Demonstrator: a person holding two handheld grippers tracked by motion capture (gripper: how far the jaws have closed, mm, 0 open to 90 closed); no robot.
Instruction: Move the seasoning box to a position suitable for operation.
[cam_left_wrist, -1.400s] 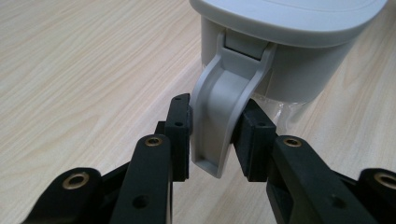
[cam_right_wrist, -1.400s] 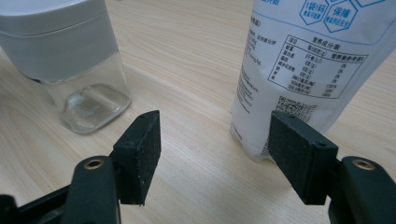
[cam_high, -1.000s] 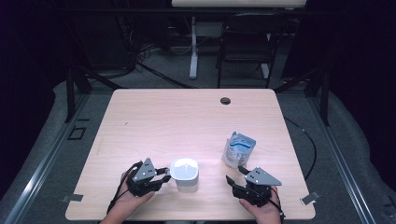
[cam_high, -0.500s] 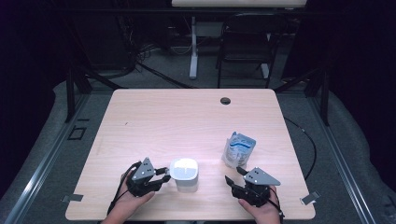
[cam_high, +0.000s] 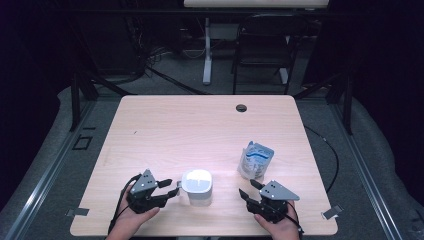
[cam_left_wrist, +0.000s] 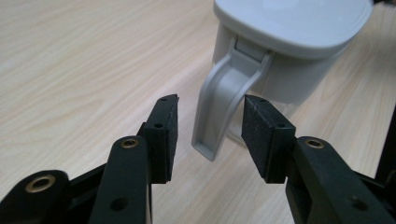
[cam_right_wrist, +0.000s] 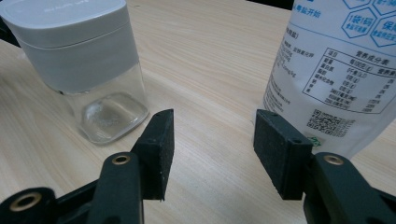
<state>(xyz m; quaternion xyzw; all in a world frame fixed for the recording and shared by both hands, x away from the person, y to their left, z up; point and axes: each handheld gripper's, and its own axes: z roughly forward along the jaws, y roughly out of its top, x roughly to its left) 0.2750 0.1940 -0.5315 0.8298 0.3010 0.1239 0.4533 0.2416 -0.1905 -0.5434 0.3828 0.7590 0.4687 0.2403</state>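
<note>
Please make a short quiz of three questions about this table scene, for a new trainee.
1. True or false: the left claw presses on the jug handle.
2. What stands nearest the right claw: A) the pouch, B) a cup, C) a bowl?
3. Fill in: the jug has a white ____ on top.

Key: 1. False, the jaws stand apart around the handle. 2. A. 3. lid.

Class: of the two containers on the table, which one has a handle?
The clear jug with the grey lid: a grey handle curves down its side. The white printed pouch has none.
</note>
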